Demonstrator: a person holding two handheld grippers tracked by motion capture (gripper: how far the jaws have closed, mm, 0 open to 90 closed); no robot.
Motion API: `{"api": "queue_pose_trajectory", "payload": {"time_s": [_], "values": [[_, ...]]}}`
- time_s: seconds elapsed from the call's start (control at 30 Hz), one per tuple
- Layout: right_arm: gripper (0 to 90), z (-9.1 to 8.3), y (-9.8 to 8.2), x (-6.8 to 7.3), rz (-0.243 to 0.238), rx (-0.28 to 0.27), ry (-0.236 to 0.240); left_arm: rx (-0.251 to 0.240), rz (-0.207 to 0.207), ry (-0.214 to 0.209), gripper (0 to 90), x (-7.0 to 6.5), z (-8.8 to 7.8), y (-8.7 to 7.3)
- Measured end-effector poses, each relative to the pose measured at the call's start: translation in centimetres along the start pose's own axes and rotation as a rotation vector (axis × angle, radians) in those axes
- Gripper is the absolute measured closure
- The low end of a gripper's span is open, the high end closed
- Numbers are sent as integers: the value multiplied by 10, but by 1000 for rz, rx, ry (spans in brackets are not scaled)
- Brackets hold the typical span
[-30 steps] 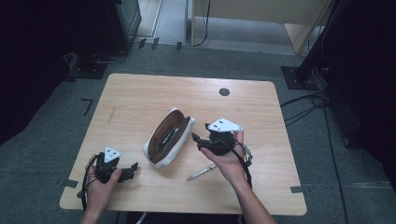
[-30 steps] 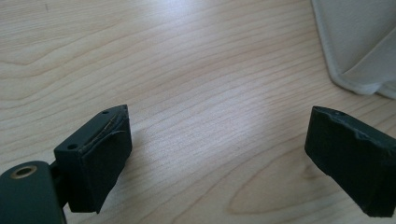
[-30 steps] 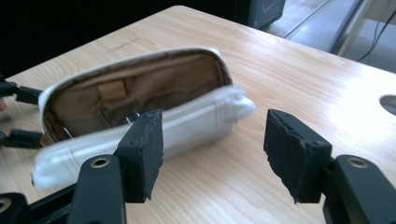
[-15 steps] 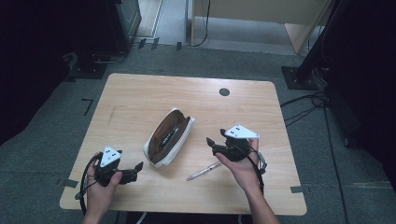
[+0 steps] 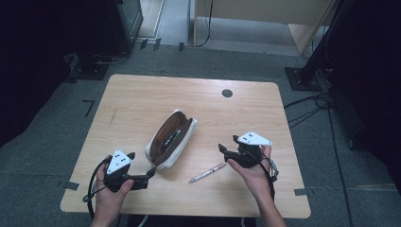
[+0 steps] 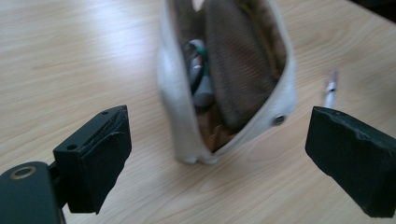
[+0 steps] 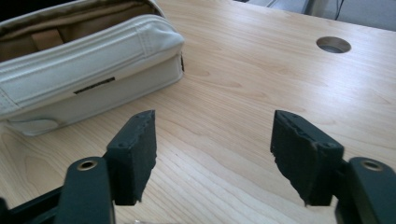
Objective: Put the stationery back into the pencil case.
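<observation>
pencil case (image 5: 171,138) lying open near the middle of a wooden table (image 5: 142,94), long axis set on a diagonal, mouth turned up so the dark lining and a few pens (image 5: 171,137) inside stay reachable from above. loose pen (image 5: 207,173) resting flat on the bare wood just beside the case's near end, pale barrel angled toward the right gripper (image 5: 226,147), apart from both the case and either tool. left gripper (image 5: 150,173) held low by the near left corner, jaws spread wide and empty, aimed at the case's closed end; from the left gripper view, case (image 6: 224,79) framed squarely between the two black pads, likely a stance for steadying the soft pouch against sliding. same view catching the pen (image 6: 330,88) beyond the case's white rim, and a green-and-grey pen (image 6: 200,74) tucked against the brown mesh pocket. right gripper also parted and holding nothing, hovering off the case's right flank; right gripper view (image 7: 212,140) looking across bare wood, cream side wall of the case (image 7: 93,74) at upper left, round cable hole (image 7: 333,45) at upper right. judged from the layout: pen probably next for pickup, right gripper nearest to it, open mouth of the case ready to take it.
</observation>
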State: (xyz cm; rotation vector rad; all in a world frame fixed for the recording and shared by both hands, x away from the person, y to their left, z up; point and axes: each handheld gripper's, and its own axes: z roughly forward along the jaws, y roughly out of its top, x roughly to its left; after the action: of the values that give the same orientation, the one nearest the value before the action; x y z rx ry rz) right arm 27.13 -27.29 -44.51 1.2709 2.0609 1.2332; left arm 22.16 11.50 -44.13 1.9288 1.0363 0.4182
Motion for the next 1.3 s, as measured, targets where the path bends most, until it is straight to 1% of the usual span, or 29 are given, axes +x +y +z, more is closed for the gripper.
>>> {"api": "queue_pose_trajectory", "payload": {"time_s": [0.03,0.07,0.1,0.13,0.2,0.23,0.27,0.3,0.33,0.37,0.4,0.47,0.5,0.63,0.67,0.73,0.77,0.8,0.83,0.87,1.03,1.13,1.2,1.23,1.3], "values": [[289,-1,-1,-2,2,2,-5,-1,7,-6,70,-2,0,1],[252,-4,-4,-5,12,5,-14,-3,9,-16,70,-6,1,2],[234,-6,-5,-6,15,6,-20,-3,9,-16,70,-6,1,2],[234,-6,-5,-6,15,6,-20,1,12,-22,70,-8,2,3],[182,-9,-9,-10,25,15,-30,1,12,-27,71,-11,4,4],[135,-12,-12,-13,28,22,-41,2,13,-32,71,-12,5,4],[135,-12,-12,-13,28,22,-41,2,14,-35,71,-13,5,4],[101,-15,-16,-16,34,29,-45,2,15,-36,73,-15,6,5],[101,-15,-16,-16,34,29,-45,1,18,-38,73,-16,7,5],[12,-17,-21,-21,47,40,-59,3,24,-44,74,-20,8,6],[0,-19,-22,-23,54,49,-67,5,27,-45,75,-22,9,7],[0,-22,-27,-28,64,56,-81,6,34,-53,77,-26,11,8],[0,-22,-27,-28,64,56,-81,6,34,-53,78,-26,11,8],[0,-32,-38,-37,63,58,-106,7,45,-66,79,-36,17,10],[0,-36,-44,-40,66,59,-109,12,56,-65,81,-40,20,10],[0,-38,-45,-41,68,61,-113,15,59,-63,81,-42,22,10],[0,-42,-52,-45,77,62,-126,12,58,-64,81,-44,24,9],[0,-42,-52,-45,77,62,-126,12,60,-66,81,-45,24,9],[0,-45,-58,-49,92,64,-138,10,58,-69,83,-48,26,9],[0,-45,-58,-49,92,64,-138,10,58,-69,86,-48,26,9],[0,-52,-77,-62,126,91,-178,17,77,-87,114,-59,32,7],[0,-61,-94,-74,157,117,-216,29,91,-108,128,-68,38,4],[0,-62,-96,-75,159,117,-222,32,94,-111,130,-70,40,3],[0,-66,-103,-79,165,127,-235,37,102,-117,137,-73,43,2],[0,-67,-104,-80,168,131,-242,40,106,-119,137,-75,45,2]]}}
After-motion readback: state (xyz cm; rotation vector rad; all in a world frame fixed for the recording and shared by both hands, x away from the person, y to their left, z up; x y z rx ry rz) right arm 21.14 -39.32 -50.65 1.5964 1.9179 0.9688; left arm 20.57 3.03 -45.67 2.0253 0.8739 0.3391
